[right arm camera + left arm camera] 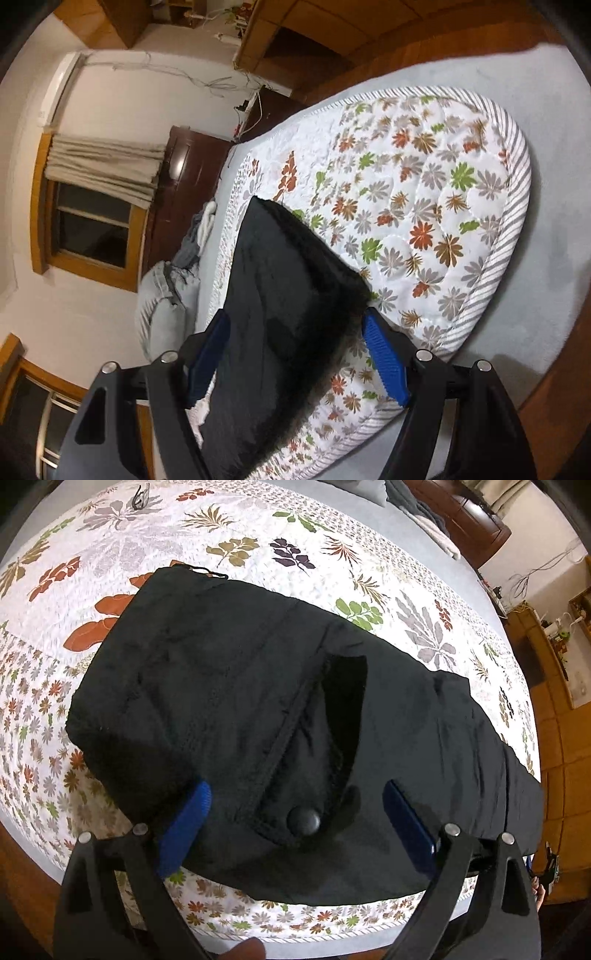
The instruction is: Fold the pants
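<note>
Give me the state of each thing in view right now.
Black pants: folded lengthwise, flat on the quilt, pocket gaping.
Pocket snap: unfastened.
Floral quilt: spread flat.
Left tool: open, holding nothing.
Right tool: open, straddling the pants' edge.
Curtain: drawn aside.

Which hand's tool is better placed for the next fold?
Probably right: its open tool straddles the black fleece pants at an edge. The left tool hovers open over the pocket panel, mid-cloth.
</note>
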The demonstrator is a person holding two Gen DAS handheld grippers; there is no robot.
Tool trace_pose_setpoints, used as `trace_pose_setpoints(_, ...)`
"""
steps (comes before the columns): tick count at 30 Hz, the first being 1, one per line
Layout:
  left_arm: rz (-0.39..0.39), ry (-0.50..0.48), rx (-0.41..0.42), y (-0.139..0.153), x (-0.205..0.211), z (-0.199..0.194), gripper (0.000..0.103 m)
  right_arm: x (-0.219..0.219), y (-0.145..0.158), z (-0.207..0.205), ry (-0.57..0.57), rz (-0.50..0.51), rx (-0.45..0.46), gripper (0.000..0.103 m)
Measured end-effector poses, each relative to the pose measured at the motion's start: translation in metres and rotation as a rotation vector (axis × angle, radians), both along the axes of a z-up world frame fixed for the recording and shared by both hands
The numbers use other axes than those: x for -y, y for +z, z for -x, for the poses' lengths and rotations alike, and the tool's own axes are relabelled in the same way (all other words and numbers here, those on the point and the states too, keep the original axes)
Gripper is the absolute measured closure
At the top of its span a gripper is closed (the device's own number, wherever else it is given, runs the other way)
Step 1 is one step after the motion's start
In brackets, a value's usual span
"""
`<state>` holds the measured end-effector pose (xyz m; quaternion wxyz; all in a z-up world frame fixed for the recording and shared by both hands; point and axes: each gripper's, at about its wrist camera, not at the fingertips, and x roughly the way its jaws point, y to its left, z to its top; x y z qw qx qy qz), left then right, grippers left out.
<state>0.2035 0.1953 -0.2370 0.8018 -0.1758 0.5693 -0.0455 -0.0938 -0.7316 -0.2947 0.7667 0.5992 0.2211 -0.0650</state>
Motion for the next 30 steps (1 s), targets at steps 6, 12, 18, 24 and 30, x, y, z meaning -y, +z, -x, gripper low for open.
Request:
trace_pose_setpoints(6, -0.013, -0.014, -0.008, -0.002, 0.001, -0.001, 0.009, 0.003, -0.003, -0.006, 0.032, -0.001, 0.057, 0.028)
trace_pose_setpoints(12, -0.014, -0.002, -0.018, -0.003, 0.002, -0.003, 0.008, 0.007, -0.012, -0.013, 0.041, -0.027, 0.070, 0.024)
trace_pose_setpoints(18, -0.016, -0.003, -0.022, -0.004, 0.003, -0.004, 0.008, 0.006, -0.003, -0.021, 0.079, 0.024, 0.058, 0.078)
trace_pose_setpoints(24, 0.009, 0.000, -0.016, -0.004, 0.000, -0.003, 0.008, -0.003, 0.031, -0.034, 0.095, 0.113, 0.038, 0.083)
trace_pose_setpoints(30, 0.036, -0.002, -0.008, -0.006, -0.004, -0.003, 0.008, -0.017, 0.073, -0.052, 0.129, 0.187, 0.046, 0.084)
